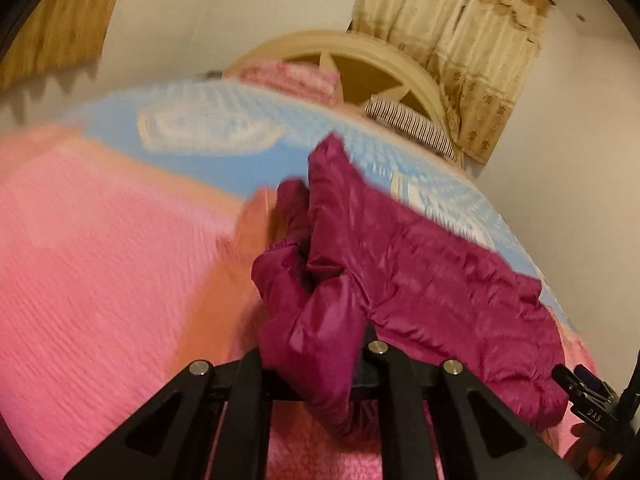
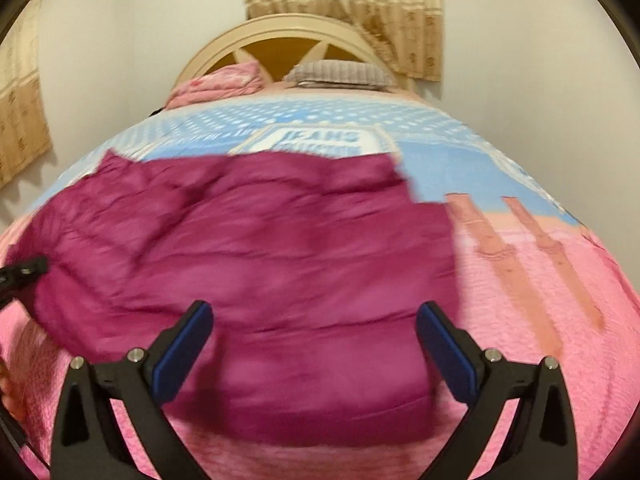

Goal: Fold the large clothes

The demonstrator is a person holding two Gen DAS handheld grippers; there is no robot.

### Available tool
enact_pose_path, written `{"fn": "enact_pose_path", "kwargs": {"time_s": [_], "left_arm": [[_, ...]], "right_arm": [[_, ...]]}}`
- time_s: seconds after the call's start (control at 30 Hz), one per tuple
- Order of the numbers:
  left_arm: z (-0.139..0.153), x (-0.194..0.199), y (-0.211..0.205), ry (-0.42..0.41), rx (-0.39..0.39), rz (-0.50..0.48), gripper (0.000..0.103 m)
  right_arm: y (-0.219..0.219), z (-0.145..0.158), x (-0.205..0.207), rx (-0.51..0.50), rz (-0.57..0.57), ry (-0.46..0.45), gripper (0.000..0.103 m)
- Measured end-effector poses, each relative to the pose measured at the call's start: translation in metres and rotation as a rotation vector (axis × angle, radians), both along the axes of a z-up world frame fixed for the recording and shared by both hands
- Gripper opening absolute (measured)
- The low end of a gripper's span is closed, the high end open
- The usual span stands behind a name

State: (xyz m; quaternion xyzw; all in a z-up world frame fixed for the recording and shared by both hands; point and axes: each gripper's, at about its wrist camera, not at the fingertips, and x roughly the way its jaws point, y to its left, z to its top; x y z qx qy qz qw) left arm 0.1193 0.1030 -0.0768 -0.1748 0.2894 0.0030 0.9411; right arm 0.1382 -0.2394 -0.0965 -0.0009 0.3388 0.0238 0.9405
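A magenta padded jacket (image 2: 256, 240) lies spread on the bed's pink and blue cover (image 2: 540, 280). My left gripper (image 1: 320, 344) is shut on a bunched edge of the jacket (image 1: 400, 272) and holds it lifted; the fabric hides its fingertips. The rest of the jacket trails to the right across the cover (image 1: 100, 260). My right gripper (image 2: 314, 332) is open and empty, its blue-padded fingers (image 2: 188, 344) spread just above the jacket's near edge. The right gripper also shows at the lower right of the left wrist view (image 1: 584, 396), and the left one at the left edge of the right wrist view (image 2: 20, 272).
A cream headboard (image 2: 280, 28) stands at the bed's far end with a pink pillow (image 2: 224, 80) and a striped pillow (image 2: 340, 72). Beige curtains (image 2: 348, 4) hang on the wall behind. White walls flank the bed.
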Motion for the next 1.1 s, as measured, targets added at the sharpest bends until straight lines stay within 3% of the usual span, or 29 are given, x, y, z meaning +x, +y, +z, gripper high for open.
{"fn": "enact_pose_path", "kwargs": {"time_s": [0.17, 0.23, 0.33, 0.5, 0.7, 0.87, 1.03, 1.1], "left_arm": [[0.06, -0.008, -0.064, -0.139, 0.172, -0.117, 0.01], [0.082, -0.015, -0.112, -0.207, 0.226, -0.225, 0.01], [0.091, -0.02, -0.169, -0.236, 0.232, -0.377, 0.01], [0.071, -0.014, -0.262, -0.21, 0.271, -0.552, 0.01], [0.028, -0.007, -0.324, -0.109, 0.31, -0.672, 0.01], [-0.011, -0.012, -0.348, -0.058, 0.379, -0.73, 0.01], [-0.014, -0.016, -0.35, -0.065, 0.426, -0.713, 0.012], [-0.013, -0.013, -0.355, -0.05, 0.449, -0.71, 0.022]], "right_arm": [[-0.035, 0.005, 0.006, 0.0, -0.077, 0.017, 0.103], [-0.053, 0.005, 0.008, 0.017, -0.118, 0.03, 0.103], [-0.084, 0.002, 0.006, 0.045, -0.187, 0.048, 0.103], [-0.137, -0.002, -0.005, 0.069, -0.278, 0.089, 0.103], [-0.179, -0.012, -0.023, 0.066, -0.35, 0.118, 0.103], [-0.205, -0.015, -0.03, 0.096, -0.4, 0.11, 0.103], [-0.213, -0.019, -0.033, 0.12, -0.406, 0.101, 0.103], [-0.214, -0.023, -0.033, 0.134, -0.404, 0.103, 0.103]]}}
